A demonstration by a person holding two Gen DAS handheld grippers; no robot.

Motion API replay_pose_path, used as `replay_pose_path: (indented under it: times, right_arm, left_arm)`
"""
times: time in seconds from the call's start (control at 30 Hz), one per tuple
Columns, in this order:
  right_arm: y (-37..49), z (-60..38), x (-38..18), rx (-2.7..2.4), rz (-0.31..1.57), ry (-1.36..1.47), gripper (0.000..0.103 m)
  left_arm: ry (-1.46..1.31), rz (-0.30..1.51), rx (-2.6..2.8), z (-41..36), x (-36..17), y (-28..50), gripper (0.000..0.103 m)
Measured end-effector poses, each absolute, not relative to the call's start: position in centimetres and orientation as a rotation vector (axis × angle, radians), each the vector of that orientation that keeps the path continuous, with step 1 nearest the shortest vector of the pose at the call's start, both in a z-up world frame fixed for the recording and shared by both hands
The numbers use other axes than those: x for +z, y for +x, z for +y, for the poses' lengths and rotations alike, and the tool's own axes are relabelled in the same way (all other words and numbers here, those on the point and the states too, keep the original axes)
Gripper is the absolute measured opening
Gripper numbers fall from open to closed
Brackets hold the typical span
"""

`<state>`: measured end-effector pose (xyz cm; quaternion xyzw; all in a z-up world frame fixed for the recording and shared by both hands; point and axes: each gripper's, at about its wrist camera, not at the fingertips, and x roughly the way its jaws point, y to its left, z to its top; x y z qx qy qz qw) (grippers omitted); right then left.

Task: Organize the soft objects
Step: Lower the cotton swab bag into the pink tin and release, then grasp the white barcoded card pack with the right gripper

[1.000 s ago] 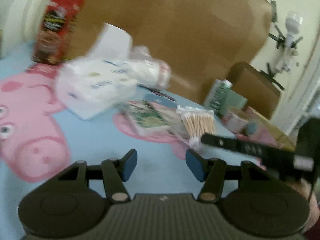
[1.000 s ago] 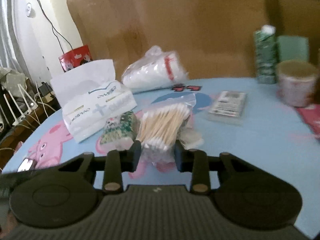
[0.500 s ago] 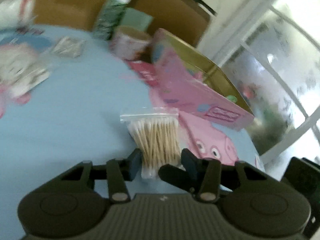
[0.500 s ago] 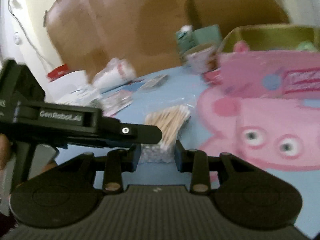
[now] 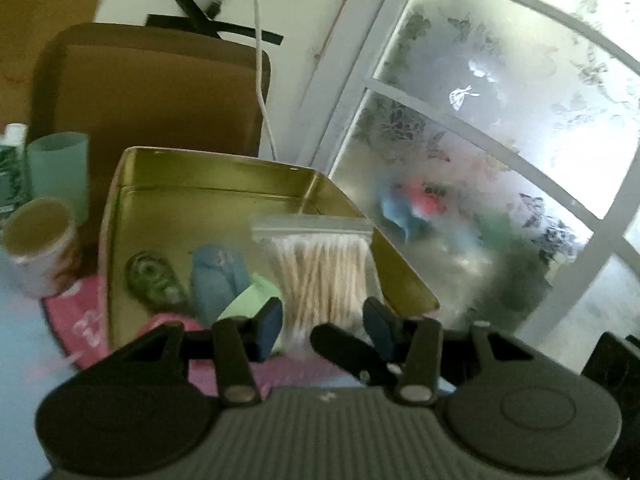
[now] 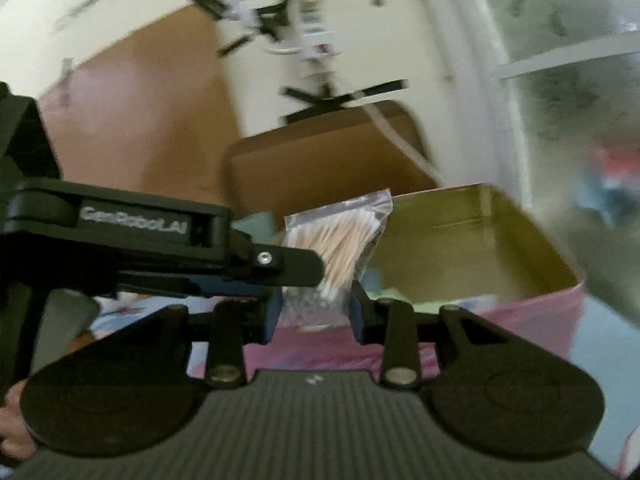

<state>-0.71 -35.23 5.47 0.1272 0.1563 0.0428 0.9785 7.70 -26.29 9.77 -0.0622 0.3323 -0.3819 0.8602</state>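
The right claw is clamped on the lower end of the swab bag. The bag stands upright between the pads, its long axis pointing up and away from the claw, zip strip at the top. The swabs inside run along the same axis.

The tin lies directly ahead of and slightly below the bag, to the right of the claw's centre line. Its pink outer wall faces the claw; its gold interior is open upward. In the left wrist view the bag hangs over the near-right part of the tin, above items already lying inside.

The left claw has its jaws apart, one on each side of the bag's lower end; contact cannot be confirmed. One right-claw finger crosses the left claw's opening.

The right claw carries the load. In all likelihood the coming move is a short advance and descent over the near wall, then release.
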Motion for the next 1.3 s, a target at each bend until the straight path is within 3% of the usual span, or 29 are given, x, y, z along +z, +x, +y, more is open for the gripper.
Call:
replay_pose_path:
  times: [0.13, 0.17, 0.23, 0.3, 0.53, 0.77, 0.97, 1.03, 1.1, 1.2, 1.23, 1.3]
  right_arm:
    - [2.2, -37.6, 4.0, -0.001, 0.378, 0.218, 0.042]
    - [2.6, -38.0, 3.6, -0.022, 0.388, 0.208, 0.047]
    - [3.5, -38.0, 3.0, -0.076, 0.386, 0.143, 0.071]
    - [3.1, -37.8, 2.8, -0.12, 0.363, 0.101, 0.077]
    - [1.0, -35.6, 4.5, -0.105, 0.247, 0.167, 0.075]
    - [2.3, -26.6, 6.7, 0.219, 0.261, 0.095, 0.054]
    - [8.8, -15.0, 4.2, 0.441, 0.484, 0.041, 0.056]
    - [11.9, -11.6, 2.9, 0.41, 0.556, 0.019, 0.063]
    - [14.9, -9.0, 1.5, 0.361, 0.624, 0.011, 0.076]
    - [17.2, -7.8, -0.1, 0.347, 0.697, 0.024, 0.075]
    - [17.3, -7.9, -0.2, 0.349, 0.697, 0.03, 0.064]
    - [16.5, -8.5, 0.3, 0.354, 0.701, 0.008, 0.063]
  left_arm:
    - [-0.089, 0.686, -0.751, -28.2, 8.7, 8.3, 0.047]
    - [-0.085, 0.685, -0.737, -28.2, 8.4, 8.2, 0.047]
    - [-0.079, 0.676, -0.717, -27.5, 8.2, 7.9, 0.047]
    - [-0.095, 0.661, -0.711, -26.0, 8.3, 7.6, 0.047]
    - [-0.133, 0.566, -0.649, -16.3, 8.5, 3.4, 0.047]
    - [-0.108, 0.621, -0.388, -3.7, 3.9, -0.2, 0.049]
    - [-0.209, 0.607, -0.207, 3.4, 1.4, -1.3, 0.049]
    - [-0.224, 0.57, -0.185, 3.9, 1.5, -1.4, 0.049]
    - [-0.218, 0.56, -0.189, 3.7, 1.6, -1.4, 0.049]
    - [-0.217, 0.553, -0.196, 3.6, 1.5, -1.5, 0.05]
    - [-0.225, 0.557, -0.197, 3.7, 1.5, -1.4, 0.05]
    - [-0.246, 0.566, -0.198, 4.0, 1.3, -1.4, 0.05]
